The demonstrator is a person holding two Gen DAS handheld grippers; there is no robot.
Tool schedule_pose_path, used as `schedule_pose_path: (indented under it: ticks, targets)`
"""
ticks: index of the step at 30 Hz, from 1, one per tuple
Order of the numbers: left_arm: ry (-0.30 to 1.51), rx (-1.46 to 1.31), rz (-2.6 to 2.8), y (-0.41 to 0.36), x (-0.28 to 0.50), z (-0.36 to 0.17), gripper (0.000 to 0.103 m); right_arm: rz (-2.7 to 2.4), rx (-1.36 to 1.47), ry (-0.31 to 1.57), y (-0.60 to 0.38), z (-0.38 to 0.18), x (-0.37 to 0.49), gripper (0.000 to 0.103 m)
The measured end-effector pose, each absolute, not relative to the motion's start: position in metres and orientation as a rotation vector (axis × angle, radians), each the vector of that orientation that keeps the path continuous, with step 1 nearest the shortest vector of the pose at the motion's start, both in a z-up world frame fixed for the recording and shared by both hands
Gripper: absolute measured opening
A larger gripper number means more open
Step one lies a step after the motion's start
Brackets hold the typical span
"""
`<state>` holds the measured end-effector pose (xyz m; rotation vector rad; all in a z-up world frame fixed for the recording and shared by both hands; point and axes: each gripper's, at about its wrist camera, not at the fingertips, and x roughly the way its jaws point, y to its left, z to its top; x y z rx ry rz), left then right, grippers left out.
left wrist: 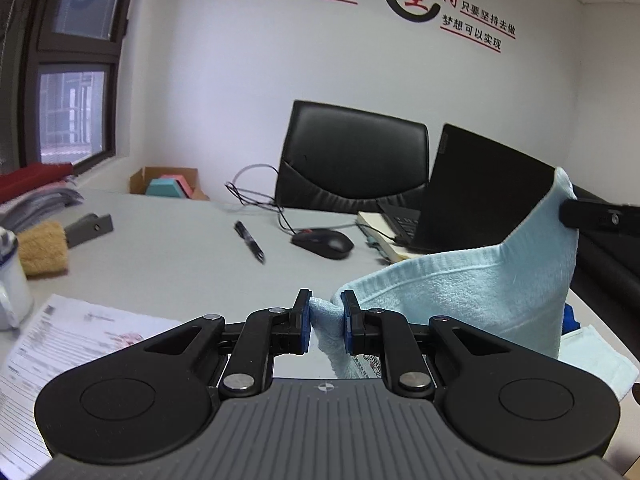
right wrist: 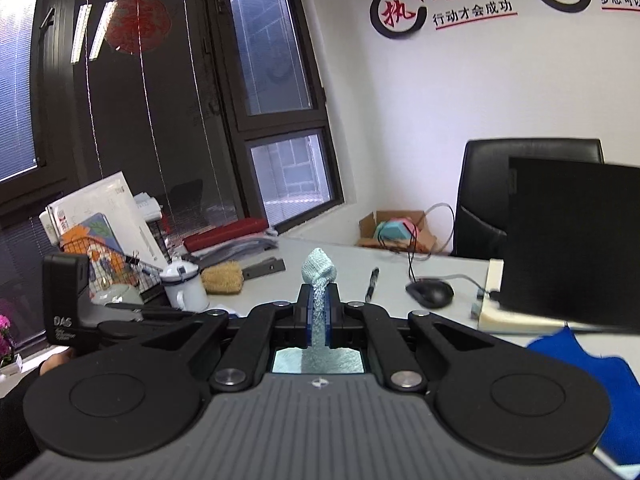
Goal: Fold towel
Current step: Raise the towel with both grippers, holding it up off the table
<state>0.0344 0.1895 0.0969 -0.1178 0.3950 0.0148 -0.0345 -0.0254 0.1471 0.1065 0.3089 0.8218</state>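
Left wrist view first: the left gripper [left wrist: 327, 322] points a little downward over the grey counter [left wrist: 180, 248], its blue pads pinching a bunched corner of the light blue towel [left wrist: 460, 292]. From there the towel rises in a slack band to the right, up to another corner clamped by the black fingers of the right gripper [left wrist: 570, 216], which reaches in from the right edge at a higher level. So the cloth hangs lifted between both grippers, above the counter's near right part. Beyond it sit a pen [left wrist: 249, 241], a black mouse [left wrist: 323, 243], an open laptop [left wrist: 472, 196] and a black chair [left wrist: 352, 156]; a printed sheet [left wrist: 76, 340] lies at the near left.

Right wrist view: this gripper's jaws are pressed almost together on a thin fold of towel, with a small tuft poking out past the fingertips. It points nearly level across the counter toward the window [right wrist: 280, 120]. The left gripper's body appears at the far left, with a hand below it.
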Motion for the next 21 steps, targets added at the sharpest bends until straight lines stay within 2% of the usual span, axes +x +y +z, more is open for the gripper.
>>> schedule_pose_path:
  ticks: [10, 21]
  targets:
    - [0.265, -0.021, 0.039, 0.189, 0.022, 0.185, 0.017, 0.727, 0.111, 0.208, -0.043, 0.205, -0.020, 0.005]
    - [0.108, 0.149, 0.045, 0.117, 0.006, 0.287, 0.017, 0.613, 0.057, 0.034, -0.084, 0.289, -0.048, 0.005]
